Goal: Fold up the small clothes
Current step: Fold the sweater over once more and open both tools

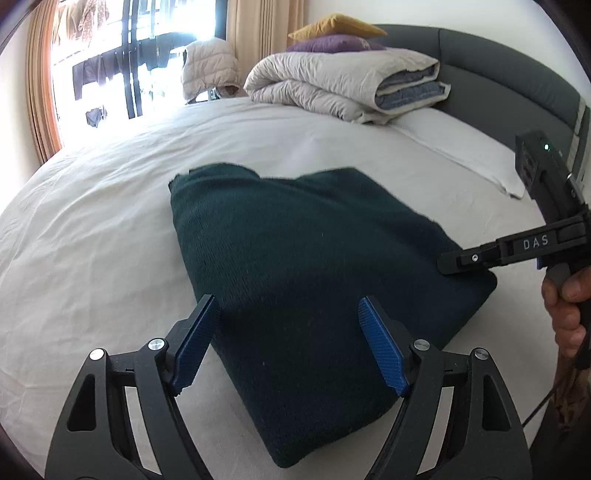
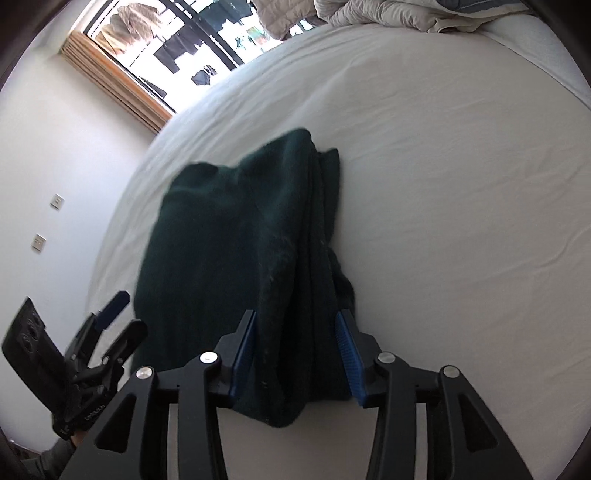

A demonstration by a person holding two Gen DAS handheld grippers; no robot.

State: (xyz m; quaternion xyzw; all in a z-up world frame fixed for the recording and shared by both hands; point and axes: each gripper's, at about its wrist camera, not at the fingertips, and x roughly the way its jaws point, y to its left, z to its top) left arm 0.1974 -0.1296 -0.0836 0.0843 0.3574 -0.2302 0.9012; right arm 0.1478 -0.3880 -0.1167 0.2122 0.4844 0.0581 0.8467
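Lying folded on the smooth white sheet (image 1: 110, 221) is a dark green knit sweater (image 1: 295, 277), a thick, soft wedge. Left gripper (image 1: 288, 343) is spread at its 6 o'clock edge; right gripper (image 2: 295, 350) straddles its 4 o'clock corner, blue ribbed pads (image 2: 349, 354) apart.

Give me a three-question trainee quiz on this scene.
1. True or false: the dark green garment lies folded on the white sheet.
2. The left gripper is: A) open above the garment; B) shut on the garment; C) shut and empty.
3. What colour is the top cushion on the folded duvet?

Key: 1 true; 2 A; 3 yellow.
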